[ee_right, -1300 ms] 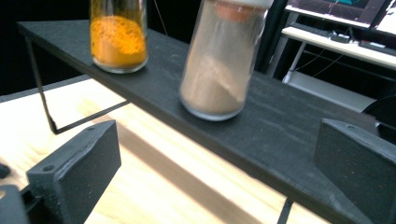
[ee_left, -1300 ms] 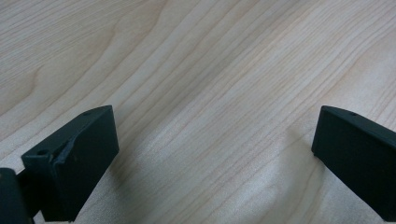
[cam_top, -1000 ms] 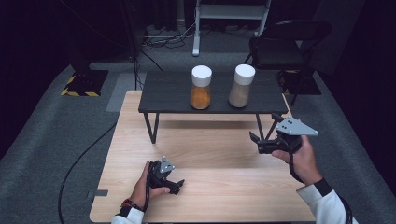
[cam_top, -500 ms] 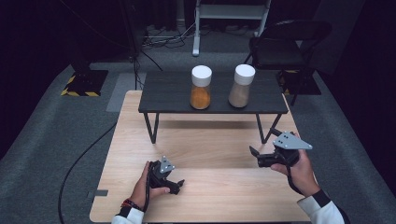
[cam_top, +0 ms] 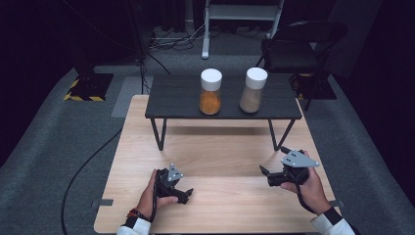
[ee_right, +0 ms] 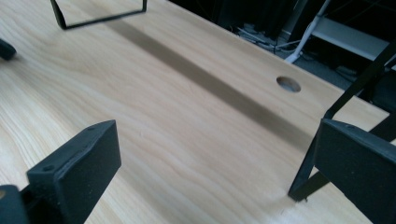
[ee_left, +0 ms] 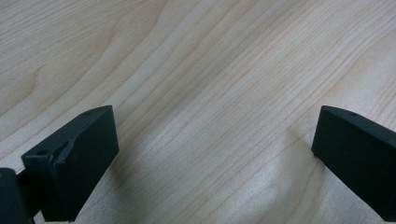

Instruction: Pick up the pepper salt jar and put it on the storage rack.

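Both grippers are resting low over the wooden worktop (cam_top: 220,161), jaws spread and holding nothing. The left gripper (cam_top: 188,194) and right gripper (cam_top: 263,172) are sitting well apart from the 2 jars, orange jar (cam_top: 210,93) and beige jar (cam_top: 254,91), standing on the dark shelf (cam_top: 176,100) beyond.

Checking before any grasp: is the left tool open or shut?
Open. In the left gripper view the left tool has its two black jaws set wide apart, with bare wooden table between them and nothing held.
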Available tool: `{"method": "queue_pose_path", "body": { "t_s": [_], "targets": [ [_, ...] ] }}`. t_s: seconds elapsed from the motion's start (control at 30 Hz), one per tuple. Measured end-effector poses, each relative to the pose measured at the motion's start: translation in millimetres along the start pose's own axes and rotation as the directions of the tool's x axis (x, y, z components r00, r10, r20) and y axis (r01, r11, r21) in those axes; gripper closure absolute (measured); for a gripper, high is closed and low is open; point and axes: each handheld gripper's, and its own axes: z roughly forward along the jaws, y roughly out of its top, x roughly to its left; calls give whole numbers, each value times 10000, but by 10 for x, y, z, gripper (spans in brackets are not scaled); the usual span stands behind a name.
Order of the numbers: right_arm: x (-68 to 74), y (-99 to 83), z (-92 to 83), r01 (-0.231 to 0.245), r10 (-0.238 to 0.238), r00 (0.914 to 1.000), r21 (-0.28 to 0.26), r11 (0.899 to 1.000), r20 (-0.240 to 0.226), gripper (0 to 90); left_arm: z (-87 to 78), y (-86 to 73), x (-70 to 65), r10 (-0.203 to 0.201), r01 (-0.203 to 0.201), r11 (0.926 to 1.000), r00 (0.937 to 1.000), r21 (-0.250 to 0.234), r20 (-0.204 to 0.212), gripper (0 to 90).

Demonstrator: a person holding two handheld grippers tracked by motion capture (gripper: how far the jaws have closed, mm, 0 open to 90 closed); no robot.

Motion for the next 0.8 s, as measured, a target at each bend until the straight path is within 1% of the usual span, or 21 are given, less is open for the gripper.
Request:
{"method": "queue_pose_path", "body": {
  "t_s": [0.33,0.5,0.6,0.7,0.77,0.8],
  "targets": [
    [58,-137,70,190,-182,9997,560,9983,-134,4,0,0,0,0,0,10000,10000,-1,1,5],
    [82,-185,105,312,-296,9994,841,9960,-195,4,0,0,0,-2,2,10000,10000,0,1,5],
    [91,-227,131,303,-281,9994,1036,9942,-221,4,0,0,0,-1,1,10000,10000,-2,2,5],
    [106,-261,171,386,-356,9991,1337,9903,-249,5,0,0,0,-1,1,10000,10000,0,1,4],
    [124,-286,205,575,-538,9982,1590,9856,-271,5,0,0,0,0,0,10000,10000,1,1,4],
    [134,-301,217,593,-557,9981,1644,9846,-264,5,0,0,0,-1,1,10000,10000,0,1,4]
  ]
}}
